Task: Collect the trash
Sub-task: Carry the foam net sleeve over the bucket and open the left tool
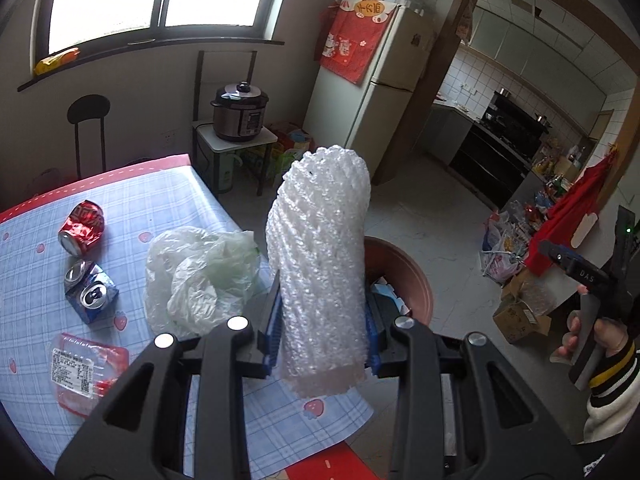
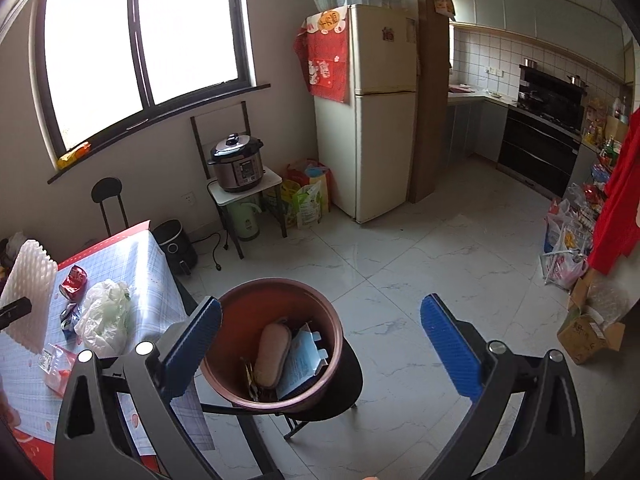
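My left gripper (image 1: 322, 320) is shut on a white foam net sleeve (image 1: 324, 256) and holds it upright above the table's right edge, close to the brown bin (image 1: 416, 276). The sleeve also shows at the far left of the right wrist view (image 2: 30, 292). My right gripper (image 2: 320, 332) is open and empty, just above the brown bin (image 2: 240, 316), which stands on a black stool and holds a pink pouch, a blue carton and wrappers. On the table lie a crushed red can (image 1: 82, 227), a crushed blue can (image 1: 91, 292), a crumpled plastic bag (image 1: 200, 276) and a red-edged wrapper (image 1: 86, 372).
The checked tablecloth (image 1: 40, 320) ends near the bin. A pressure cooker (image 2: 236, 164) sits on a small stand by the wall, with a fridge (image 2: 376, 120) to its right. Bags and a cardboard box (image 2: 588, 332) line the right side. Tiled floor lies beyond the bin.
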A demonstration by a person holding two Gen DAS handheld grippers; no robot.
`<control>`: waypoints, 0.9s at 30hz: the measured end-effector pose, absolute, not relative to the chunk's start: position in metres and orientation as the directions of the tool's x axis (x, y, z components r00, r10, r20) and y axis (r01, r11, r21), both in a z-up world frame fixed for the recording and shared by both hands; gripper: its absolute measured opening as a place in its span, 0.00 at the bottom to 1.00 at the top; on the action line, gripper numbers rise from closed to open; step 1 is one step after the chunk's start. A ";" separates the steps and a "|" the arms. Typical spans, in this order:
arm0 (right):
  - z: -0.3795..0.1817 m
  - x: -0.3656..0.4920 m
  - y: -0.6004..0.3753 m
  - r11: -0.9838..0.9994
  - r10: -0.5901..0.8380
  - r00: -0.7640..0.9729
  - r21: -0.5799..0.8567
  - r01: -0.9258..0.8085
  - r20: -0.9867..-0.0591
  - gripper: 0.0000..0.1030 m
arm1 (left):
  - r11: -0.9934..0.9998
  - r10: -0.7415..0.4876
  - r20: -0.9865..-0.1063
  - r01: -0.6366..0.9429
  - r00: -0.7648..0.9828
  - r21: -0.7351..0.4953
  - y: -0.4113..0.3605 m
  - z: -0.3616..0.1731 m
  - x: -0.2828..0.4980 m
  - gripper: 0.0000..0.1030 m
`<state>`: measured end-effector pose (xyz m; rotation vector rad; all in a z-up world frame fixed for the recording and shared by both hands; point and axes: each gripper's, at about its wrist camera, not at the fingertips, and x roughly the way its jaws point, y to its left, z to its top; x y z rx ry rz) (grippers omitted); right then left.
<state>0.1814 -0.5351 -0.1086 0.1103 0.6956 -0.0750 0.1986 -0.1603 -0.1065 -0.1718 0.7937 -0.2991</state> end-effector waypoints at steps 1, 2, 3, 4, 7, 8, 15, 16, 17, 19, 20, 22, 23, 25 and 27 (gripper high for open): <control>-0.110 0.176 -0.541 0.990 -0.051 0.758 0.069 0.126 -0.650 0.95 | 0.938 -0.345 -0.669 0.222 0.658 -0.265 -0.171 -0.106 0.205 0.34; -0.111 0.171 -0.547 0.988 -0.073 0.749 0.056 0.145 -0.658 0.95 | 0.932 -0.362 -0.664 0.243 0.655 -0.268 -0.182 -0.105 0.212 0.34; -0.112 0.165 -0.552 0.986 -0.096 0.741 0.040 0.164 -0.664 0.95 | 0.926 -0.378 -0.659 0.262 0.650 -0.272 -0.193 -0.105 0.218 0.34; -0.113 0.161 -0.557 0.983 -0.120 0.734 0.024 0.182 -0.669 0.95 | 0.919 -0.394 -0.654 0.281 0.646 -0.276 -0.203 -0.105 0.224 0.34; -0.118 0.150 -0.575 0.973 -0.171 0.714 -0.003 0.231 -0.679 0.95 | 0.900 -0.434 -0.640 0.330 0.634 -0.283 -0.234 -0.104 0.241 0.34; -0.119 0.147 -0.582 0.969 -0.183 0.707 -0.004 0.247 -0.683 0.95 | 0.895 -0.445 -0.637 0.344 0.629 -0.285 -0.244 -0.104 0.246 0.34; -0.132 0.131 -0.619 0.947 -0.228 0.672 -0.001 0.320 -0.704 0.95 | 0.870 -0.484 -0.635 0.412 0.602 -0.272 -0.309 -0.108 0.286 0.35; -0.134 0.130 -0.623 0.944 -0.234 0.668 -0.002 0.329 -0.706 0.95 | 0.868 -0.484 -0.639 0.418 0.598 -0.267 -0.317 -0.110 0.293 0.36; -0.135 0.129 -0.626 0.942 -0.240 0.664 -0.003 0.337 -0.708 0.95 | 0.865 -0.487 -0.645 0.427 0.588 -0.264 -0.325 -0.113 0.298 0.45; -0.136 0.128 -0.629 0.939 -0.241 0.660 0.001 0.344 -0.711 0.95 | 0.863 -0.484 -0.655 0.439 0.581 -0.249 -0.336 -0.117 0.306 0.73; -0.136 0.127 -0.630 0.938 -0.242 0.660 0.002 0.346 -0.711 0.95 | 0.871 -0.470 -0.653 0.432 0.594 -0.234 -0.338 -0.117 0.308 0.86; -0.137 0.127 -0.628 0.939 -0.239 0.662 0.004 0.343 -0.710 0.95 | 0.883 -0.451 -0.648 0.414 0.614 -0.222 -0.336 -0.116 0.308 0.88; -0.138 0.127 -0.629 0.940 -0.233 0.664 0.009 0.340 -0.711 0.95 | 0.885 -0.448 -0.650 0.407 0.614 -0.225 -0.333 -0.116 0.308 0.90; -0.138 0.128 -0.625 0.944 -0.217 0.673 0.024 0.330 -0.707 0.95 | 0.896 -0.431 -0.653 0.383 0.623 -0.226 -0.321 -0.117 0.304 0.93; -0.136 0.131 -0.619 0.946 -0.210 0.681 0.029 0.322 -0.702 0.95 | 0.909 -0.405 -0.666 0.354 0.626 -0.220 -0.301 -0.118 0.300 0.94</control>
